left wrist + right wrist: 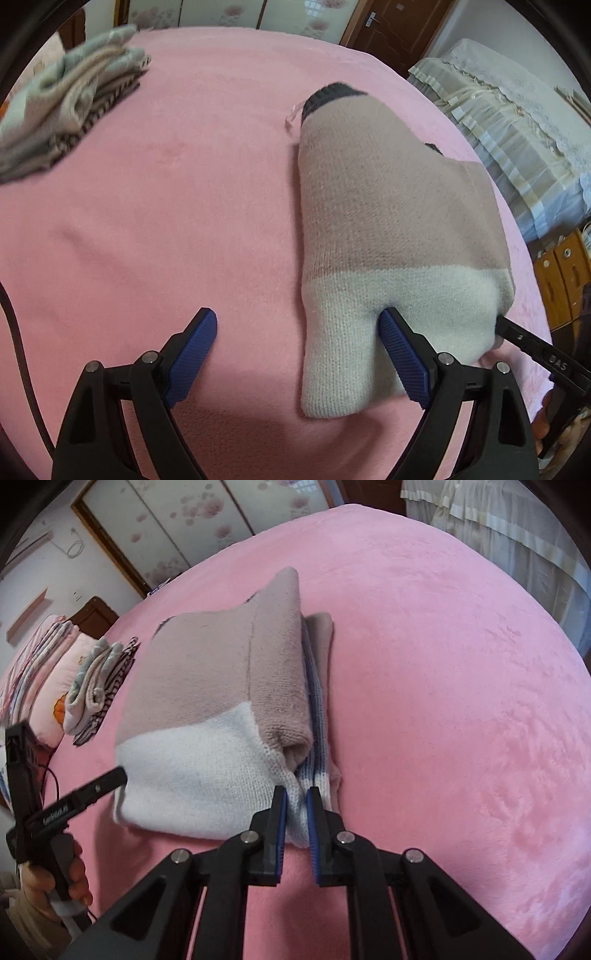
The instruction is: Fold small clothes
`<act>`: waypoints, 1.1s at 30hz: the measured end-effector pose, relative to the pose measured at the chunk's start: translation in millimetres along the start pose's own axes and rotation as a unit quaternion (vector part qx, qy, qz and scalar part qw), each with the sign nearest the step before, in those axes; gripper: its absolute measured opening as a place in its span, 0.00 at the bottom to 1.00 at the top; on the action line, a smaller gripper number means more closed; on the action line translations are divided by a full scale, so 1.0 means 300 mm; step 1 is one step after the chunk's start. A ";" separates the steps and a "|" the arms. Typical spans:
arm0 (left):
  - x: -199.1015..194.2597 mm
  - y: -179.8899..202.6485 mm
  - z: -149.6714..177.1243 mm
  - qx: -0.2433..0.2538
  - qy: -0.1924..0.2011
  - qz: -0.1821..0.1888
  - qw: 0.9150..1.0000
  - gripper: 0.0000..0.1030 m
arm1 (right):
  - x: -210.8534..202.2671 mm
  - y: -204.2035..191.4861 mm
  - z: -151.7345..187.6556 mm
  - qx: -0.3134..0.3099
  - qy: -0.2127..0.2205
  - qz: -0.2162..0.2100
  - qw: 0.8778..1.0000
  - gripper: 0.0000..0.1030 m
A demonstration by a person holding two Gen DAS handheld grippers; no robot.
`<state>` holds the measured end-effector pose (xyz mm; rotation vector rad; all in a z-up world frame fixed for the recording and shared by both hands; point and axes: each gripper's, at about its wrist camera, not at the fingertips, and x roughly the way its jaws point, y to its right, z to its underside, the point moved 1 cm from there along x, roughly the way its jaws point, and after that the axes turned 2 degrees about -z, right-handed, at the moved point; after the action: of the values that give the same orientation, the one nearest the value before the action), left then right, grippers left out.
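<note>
A: What lies around the work, nearest first?

B: A pink blanket (155, 221) covers the bed. The folded sweater (388, 236) lies on it, white hem nearest. Far off, a stack of folded clothes (70, 99) sits by a pillow (55, 686).

A: And the tools?

B: The left gripper (299, 328) spreads its 2 fingers wide; its right finger (402, 354) rests on the white hem. The right gripper (296, 805) pinches the sweater's white edge, low over the blanket.
</note>
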<state>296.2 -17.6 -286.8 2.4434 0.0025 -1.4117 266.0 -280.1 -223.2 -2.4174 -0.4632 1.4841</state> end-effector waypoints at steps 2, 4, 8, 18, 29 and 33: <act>0.013 -0.026 0.003 -0.017 -0.005 0.017 1.000 0.89 | 0.020 0.013 0.002 0.010 0.003 -0.003 1.000 0.11; -0.001 -0.026 -0.006 -0.013 -0.008 0.018 1.000 0.89 | 0.010 0.012 -0.002 0.008 0.003 -0.004 1.000 0.11; -0.067 -0.011 -0.052 0.001 -0.012 0.020 1.000 0.87 | -0.081 -0.032 -0.036 -0.019 0.014 0.013 1.000 0.39; -0.049 0.075 -0.396 0.061 0.073 -0.033 0.995 0.87 | -0.013 -0.077 -0.385 -0.042 0.053 0.023 0.997 0.46; 0.245 0.025 -0.542 0.016 0.025 -0.035 0.999 0.81 | 0.268 0.018 -0.554 -0.007 0.000 0.050 0.999 0.19; 0.274 0.020 -0.522 0.024 0.027 -0.038 0.999 0.81 | 0.276 0.034 -0.534 -0.007 0.006 0.054 0.999 0.19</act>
<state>471.4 6.6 -282.4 2.5437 0.0754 -1.3923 446.0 -265.5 -223.7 -2.4957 -0.3470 1.5129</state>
